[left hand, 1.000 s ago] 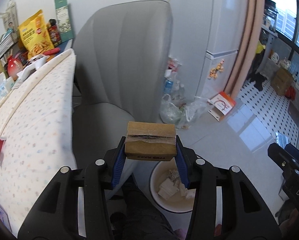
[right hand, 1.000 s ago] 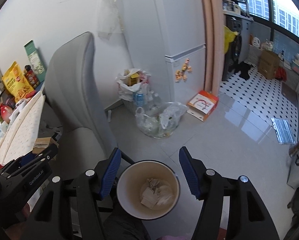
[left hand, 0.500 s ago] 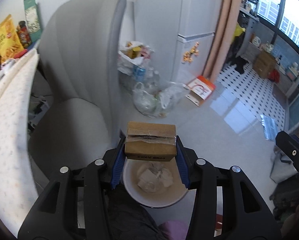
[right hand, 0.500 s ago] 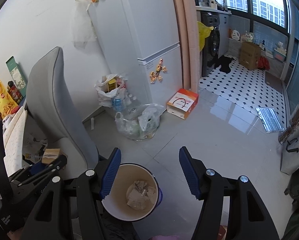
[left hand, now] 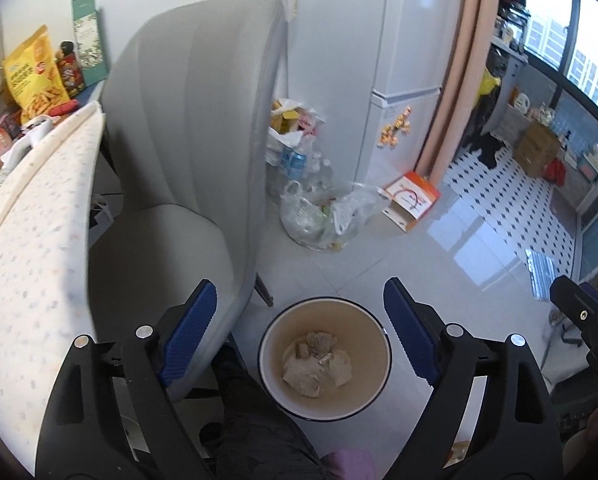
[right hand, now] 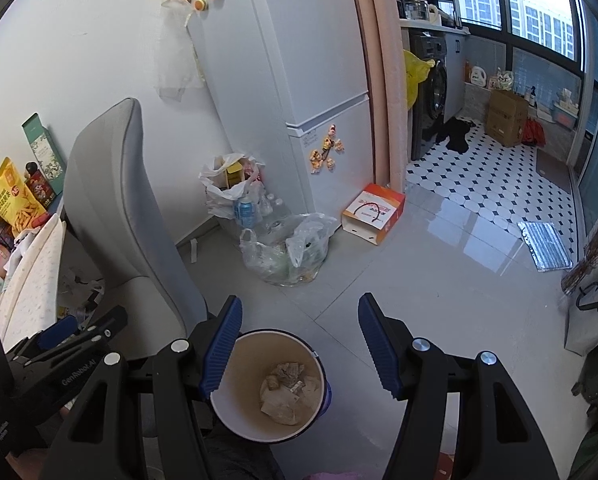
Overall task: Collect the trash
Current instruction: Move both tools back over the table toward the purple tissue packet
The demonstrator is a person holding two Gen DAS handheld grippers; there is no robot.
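A round trash bin (left hand: 325,358) with a white rim stands on the floor and holds crumpled paper and a brown cardboard box (left hand: 319,340). My left gripper (left hand: 299,336) is open and empty, directly above the bin. My right gripper (right hand: 299,346) is open and empty, also above the bin (right hand: 269,386). The left gripper's body shows at the lower left of the right wrist view (right hand: 59,356).
A grey chair (left hand: 187,160) stands left of the bin, beside a table with a dotted cloth (left hand: 31,240) and snack packs. Plastic bags of bottles (right hand: 287,248), an orange box (right hand: 373,212) and a white fridge (right hand: 299,80) stand beyond.
My left gripper carried the cardboard box over the bin, opened and let it go. The box now lies in the bin. The right gripper stayed open.
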